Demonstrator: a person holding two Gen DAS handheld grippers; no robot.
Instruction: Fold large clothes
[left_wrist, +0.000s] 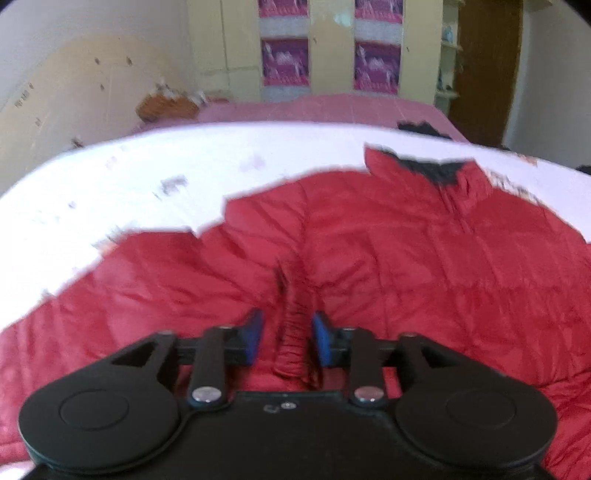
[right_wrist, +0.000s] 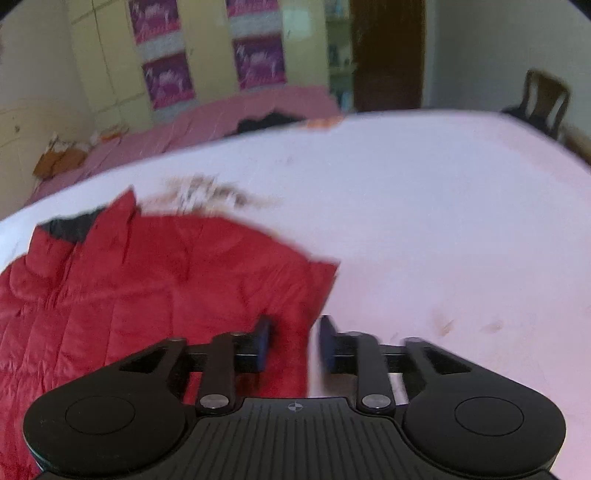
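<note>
Nearest to my left camera is the left gripper (left_wrist: 286, 338), black plastic with round flat housings and blue pads; its jaws stand partly apart, and a narrow gathered ridge of fabric (left_wrist: 293, 332) rises between the pads without being pressed by them, as far as I can see. This ridge belongs to the red jacket (left_wrist: 369, 258), a quilted, slightly shiny garment with stitched squares and many soft wrinkles, which lies spread flat on the white sheet (left_wrist: 147, 173). At its far end I see a dark collar lining (left_wrist: 432, 166). On my right side, the right gripper (right_wrist: 295, 341) has the same black body with a ribbed plate, and its jaws are also partly apart; the right edge of the jacket lies between the pads, but blur prevents me from saying whether they touch it. Beyond the white sheet there is a pink bed cover (left_wrist: 332, 107), pale cupboards with purple posters (left_wrist: 284, 62), and far right a wooden chair (right_wrist: 543, 99).
</note>
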